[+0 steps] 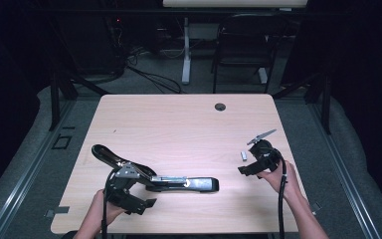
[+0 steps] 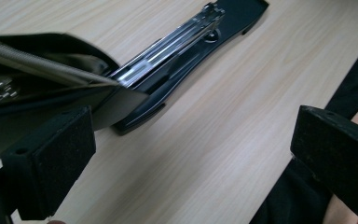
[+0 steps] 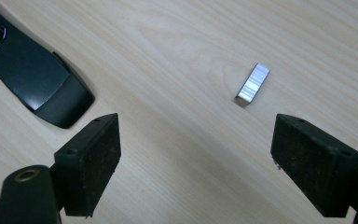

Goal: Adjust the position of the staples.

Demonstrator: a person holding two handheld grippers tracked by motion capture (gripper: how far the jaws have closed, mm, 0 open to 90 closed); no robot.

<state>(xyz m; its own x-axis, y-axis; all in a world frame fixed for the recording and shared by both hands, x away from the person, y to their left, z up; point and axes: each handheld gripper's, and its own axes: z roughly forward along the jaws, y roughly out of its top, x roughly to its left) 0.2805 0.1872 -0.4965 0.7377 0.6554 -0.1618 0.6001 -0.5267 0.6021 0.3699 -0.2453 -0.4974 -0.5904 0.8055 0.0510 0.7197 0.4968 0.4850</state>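
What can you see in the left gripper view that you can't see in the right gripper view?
The left gripper view shows the stapler's lifted top and shiny staple track, plus the left gripper, open. The right gripper view has the little block of staples and the right gripper, open. Both share the stapler's black base and the wooden table.

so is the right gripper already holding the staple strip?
No: in the right gripper view the staple strip lies on the table, ahead of the open right gripper, with neither jaw touching it.
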